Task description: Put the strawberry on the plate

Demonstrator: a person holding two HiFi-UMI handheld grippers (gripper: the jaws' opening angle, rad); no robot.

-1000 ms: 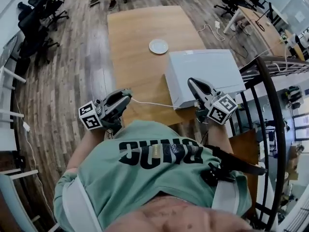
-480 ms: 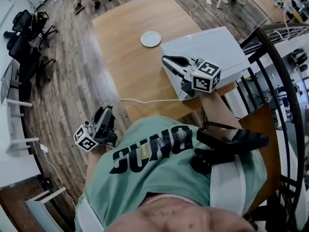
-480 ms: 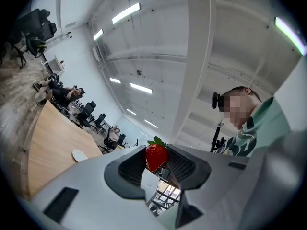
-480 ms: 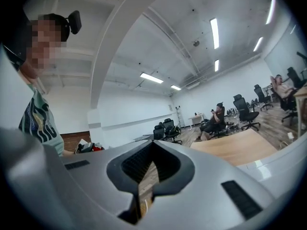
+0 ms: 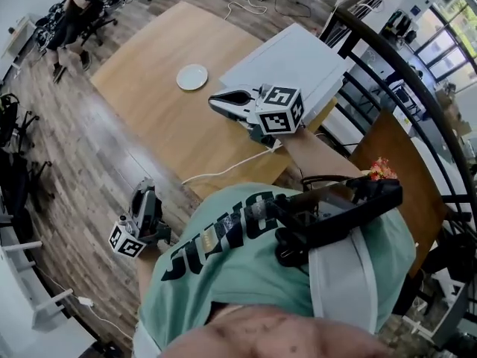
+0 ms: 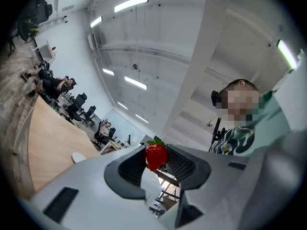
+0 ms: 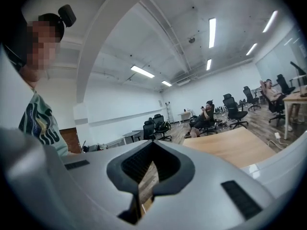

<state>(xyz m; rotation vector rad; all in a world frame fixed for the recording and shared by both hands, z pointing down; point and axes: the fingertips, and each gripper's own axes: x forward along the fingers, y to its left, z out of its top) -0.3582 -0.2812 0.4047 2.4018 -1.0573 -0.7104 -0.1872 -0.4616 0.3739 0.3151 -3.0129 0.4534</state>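
table (image 5: 149, 125) bears white plate (image 5: 192, 76); plank floor (image 5: 82, 177); chairs (image 5: 16, 174), probably.

Red strawberry (image 6: 156, 156) between fingers (image 6: 180, 165), white plate (image 5: 192, 77)

The person's left gripper (image 5: 144, 194) hangs low beside the left hip, its marker cube nearest the body and its jaws clamped on a strawberry (image 6: 156, 155). The right gripper (image 5: 215, 100) is held out in front on an outstretched forearm (image 5: 317, 154), roughly level. Its jaws are drawn together to a thin slit, with nothing between them.
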